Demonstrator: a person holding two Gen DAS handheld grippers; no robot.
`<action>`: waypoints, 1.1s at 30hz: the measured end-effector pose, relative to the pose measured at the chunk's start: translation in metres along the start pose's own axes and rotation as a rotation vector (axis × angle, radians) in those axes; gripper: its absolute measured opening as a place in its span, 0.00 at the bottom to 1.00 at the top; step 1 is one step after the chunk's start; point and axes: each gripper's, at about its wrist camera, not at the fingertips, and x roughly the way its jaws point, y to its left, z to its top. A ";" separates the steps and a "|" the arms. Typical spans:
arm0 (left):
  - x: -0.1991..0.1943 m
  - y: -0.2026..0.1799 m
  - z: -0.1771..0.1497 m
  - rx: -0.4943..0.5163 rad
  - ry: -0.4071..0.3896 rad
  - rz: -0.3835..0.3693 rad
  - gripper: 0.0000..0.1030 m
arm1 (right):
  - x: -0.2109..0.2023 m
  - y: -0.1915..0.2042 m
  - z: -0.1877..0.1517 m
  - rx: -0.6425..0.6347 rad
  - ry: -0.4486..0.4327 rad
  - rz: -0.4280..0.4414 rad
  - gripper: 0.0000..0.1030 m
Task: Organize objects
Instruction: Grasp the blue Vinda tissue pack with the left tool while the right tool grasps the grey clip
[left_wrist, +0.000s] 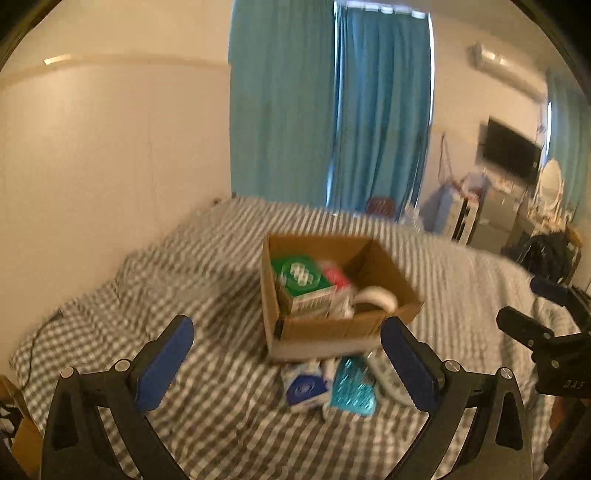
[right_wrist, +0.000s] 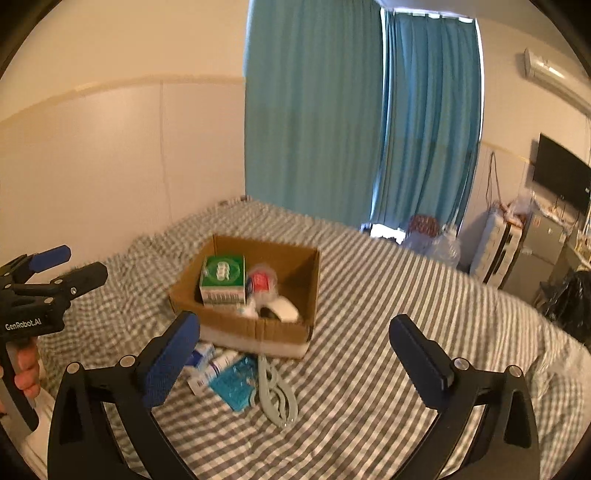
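Note:
An open cardboard box (left_wrist: 325, 328) (right_wrist: 236, 326) stands on the checked bed. It holds a green carton (left_wrist: 301, 280) (right_wrist: 223, 278), a red packet (right_wrist: 260, 282) and a white roll (left_wrist: 376, 297). In front of it lie a white-and-blue box (left_wrist: 304, 389) (right_wrist: 201, 356), a teal packet (left_wrist: 351, 387) (right_wrist: 236, 382) and a pale grey hanger-like piece (right_wrist: 275, 391). My left gripper (left_wrist: 286, 362) is open and empty above these loose items. My right gripper (right_wrist: 295, 358) is open and empty too. Each gripper shows at the side of the other's view.
The bed (right_wrist: 406, 332) with grey checked sheets meets a cream wall (left_wrist: 110, 166) on the left. Teal curtains (right_wrist: 362, 129) hang behind. A TV (right_wrist: 561, 177), shelves and clutter stand at the far right past the bed's edge.

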 end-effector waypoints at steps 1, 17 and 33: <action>0.010 -0.001 -0.006 0.009 0.021 0.007 1.00 | 0.009 0.000 -0.006 0.000 0.016 0.001 1.00; 0.147 -0.022 -0.074 0.106 0.287 0.010 1.00 | 0.168 0.002 -0.110 0.009 0.344 0.041 0.91; 0.149 -0.025 -0.085 0.137 0.340 -0.134 0.49 | 0.191 0.016 -0.137 0.025 0.455 0.115 0.53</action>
